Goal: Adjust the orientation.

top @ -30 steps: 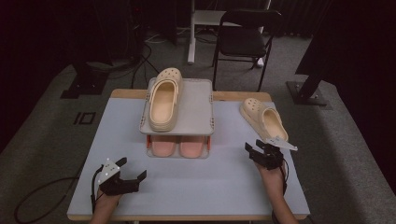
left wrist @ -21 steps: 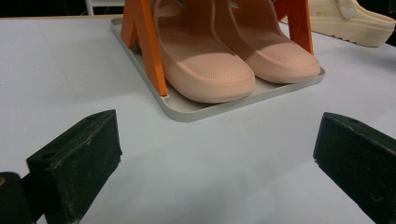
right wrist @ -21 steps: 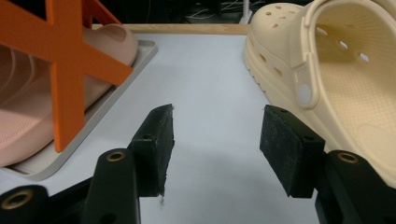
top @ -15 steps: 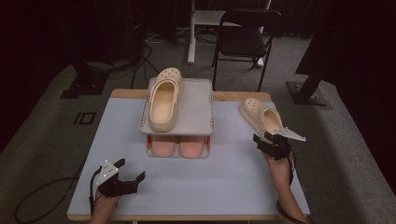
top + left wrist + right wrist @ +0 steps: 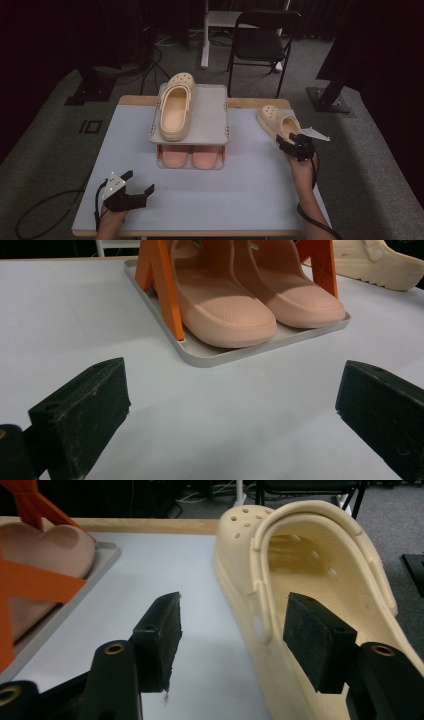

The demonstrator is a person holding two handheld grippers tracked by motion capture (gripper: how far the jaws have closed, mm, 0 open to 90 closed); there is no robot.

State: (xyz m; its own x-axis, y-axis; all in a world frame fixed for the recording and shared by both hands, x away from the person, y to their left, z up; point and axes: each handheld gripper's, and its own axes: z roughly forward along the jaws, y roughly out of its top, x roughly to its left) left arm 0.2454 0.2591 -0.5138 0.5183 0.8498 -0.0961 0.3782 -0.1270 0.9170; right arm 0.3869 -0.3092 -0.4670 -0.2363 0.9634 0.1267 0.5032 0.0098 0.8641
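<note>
Two cream clogs, two pink slippers, one rack, two grippers. One clog (image 5: 176, 106) sits atop the rack (image 5: 216, 111); the pink slippers (image 5: 192, 156) lie on its lower tray. The other clog (image 5: 278, 122) lies on the table (image 5: 240, 190) just ahead of the right gripper (image 5: 295, 146): cream, perforated toe, heel strap folded forward. Right gripper's jaws are spread and have just been opening; the right gripper view shows the clog's side wall (image 5: 260, 580) between the pads, untouched, one pad over the footbed. Left gripper (image 5: 131, 189) spread wide, nothing between; slippers (image 5: 260, 305) straight ahead of it.
</note>
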